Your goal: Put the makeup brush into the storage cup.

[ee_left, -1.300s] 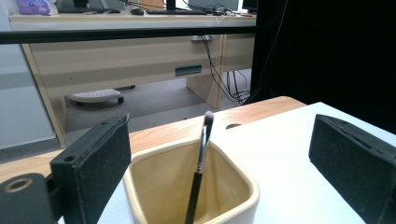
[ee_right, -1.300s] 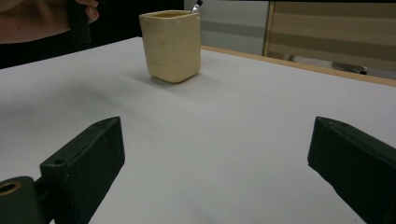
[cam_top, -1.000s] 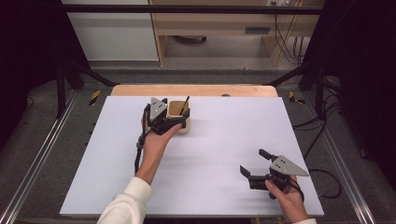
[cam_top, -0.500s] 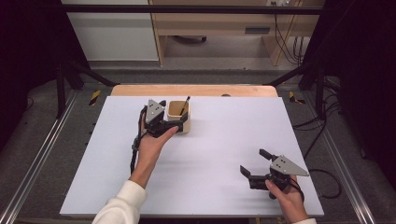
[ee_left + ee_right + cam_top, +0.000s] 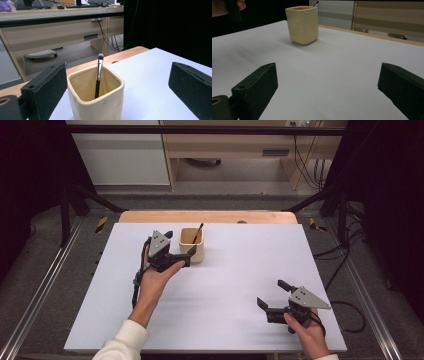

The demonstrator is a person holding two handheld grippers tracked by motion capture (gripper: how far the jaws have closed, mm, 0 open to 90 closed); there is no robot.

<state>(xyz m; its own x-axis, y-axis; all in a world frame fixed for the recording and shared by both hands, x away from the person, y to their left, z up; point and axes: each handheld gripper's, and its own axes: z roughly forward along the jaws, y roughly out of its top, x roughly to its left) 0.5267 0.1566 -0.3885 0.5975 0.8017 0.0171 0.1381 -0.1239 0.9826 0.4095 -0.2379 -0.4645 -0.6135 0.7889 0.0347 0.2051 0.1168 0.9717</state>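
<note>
Already the brush (image 5: 99, 75) stands head-up inside the cream cup (image 5: 192, 245) near the far edge of the white tabletop (image 5: 240, 270), so we judge the placing done. Our left claw (image 5: 181, 251) sits just beside the cup with jaws spread, gripping nothing — only drawing clear looks left. Our right claw (image 5: 272, 296) rests well apart near the front edge, jaws spread too.

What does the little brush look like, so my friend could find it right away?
Look at the white table and find the cream square cup near its far edge, just past the left gripper. The brush stands inside that cup, leaning on its wall. It is thin, with a black handle, a silver neck and a dark tip poking above the rim.
</note>
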